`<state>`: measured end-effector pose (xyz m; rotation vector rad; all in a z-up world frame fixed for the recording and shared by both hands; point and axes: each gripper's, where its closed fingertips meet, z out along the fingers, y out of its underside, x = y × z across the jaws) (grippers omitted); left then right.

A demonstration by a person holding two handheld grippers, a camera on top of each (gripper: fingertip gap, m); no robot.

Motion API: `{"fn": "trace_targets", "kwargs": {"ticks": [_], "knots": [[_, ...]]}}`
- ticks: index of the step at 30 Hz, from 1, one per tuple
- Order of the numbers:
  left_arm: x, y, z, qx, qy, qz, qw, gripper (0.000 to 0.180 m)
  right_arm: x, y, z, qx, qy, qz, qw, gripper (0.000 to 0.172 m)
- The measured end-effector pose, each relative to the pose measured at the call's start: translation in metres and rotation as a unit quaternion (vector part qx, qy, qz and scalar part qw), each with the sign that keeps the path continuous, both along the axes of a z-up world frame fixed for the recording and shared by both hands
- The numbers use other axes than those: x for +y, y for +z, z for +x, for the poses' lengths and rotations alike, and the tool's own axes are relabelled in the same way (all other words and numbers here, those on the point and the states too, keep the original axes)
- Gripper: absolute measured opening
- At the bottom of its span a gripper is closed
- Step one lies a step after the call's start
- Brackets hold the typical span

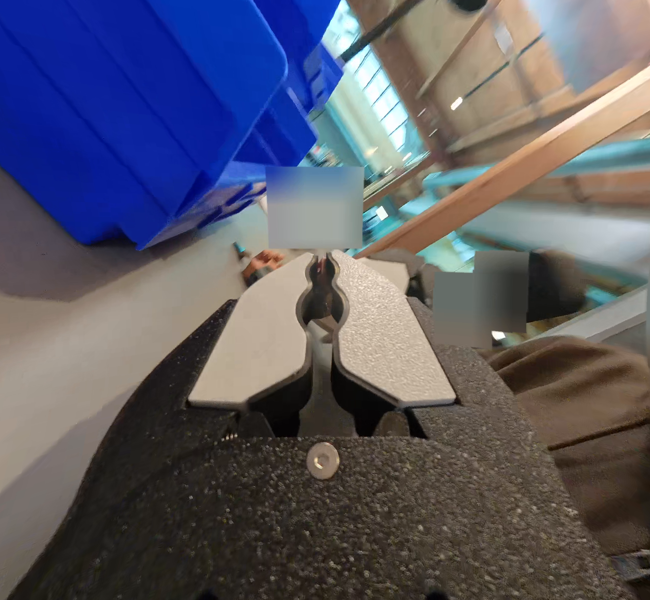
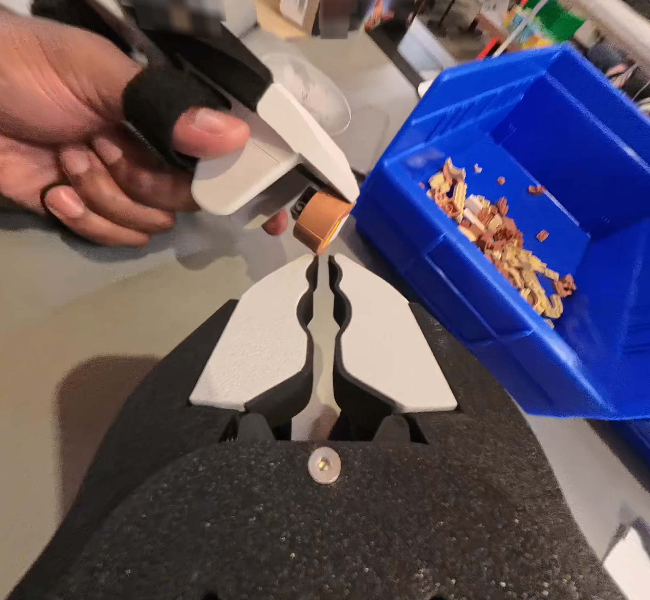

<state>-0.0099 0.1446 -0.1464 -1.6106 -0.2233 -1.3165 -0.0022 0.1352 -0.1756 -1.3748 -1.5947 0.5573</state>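
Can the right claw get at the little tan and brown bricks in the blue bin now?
Probably yes. The blue bin shows its open side toward the right claw, the bricks lie uncovered, and the left claw sits clear beside its corner.

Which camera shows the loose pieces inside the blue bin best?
The right wrist view: it looks into the tilted blue bin, onto the tan and brown pieces. The left wrist view shows only blue bin walls from outside.

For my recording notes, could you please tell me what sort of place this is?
Probably a workshop or lab bench: a blue parts bin of small tan and brown pieces on a grey table, cluttered shelving behind.
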Motion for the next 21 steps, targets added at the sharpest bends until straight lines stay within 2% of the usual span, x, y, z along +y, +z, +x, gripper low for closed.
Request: {"fn": "trace_targets", "kwargs": {"ticks": [4,6,14,21], "knots": [[-0.003,-0.030,0.002,0.188,-0.014,-0.034,0.982,0.008,-0.004,-0.020,0.011,-0.034,-0.012,-0.021,0.999,0.006],[-0.006,-0.041,-0.006,0.251,-0.020,-0.047,0.967,0.012,-0.004,-0.022,0.017,-0.033,-0.019,-0.021,0.999,0.006],[-0.022,-0.046,-0.036,0.308,-0.052,-0.029,0.949,0.015,-0.012,-0.030,0.037,-0.044,-0.011,-0.035,0.998,0.009],[-0.039,-0.056,-0.022,0.362,-0.120,-0.015,0.924,0.017,-0.025,-0.037,0.018,-0.062,0.020,-0.020,0.998,0.017]]}}
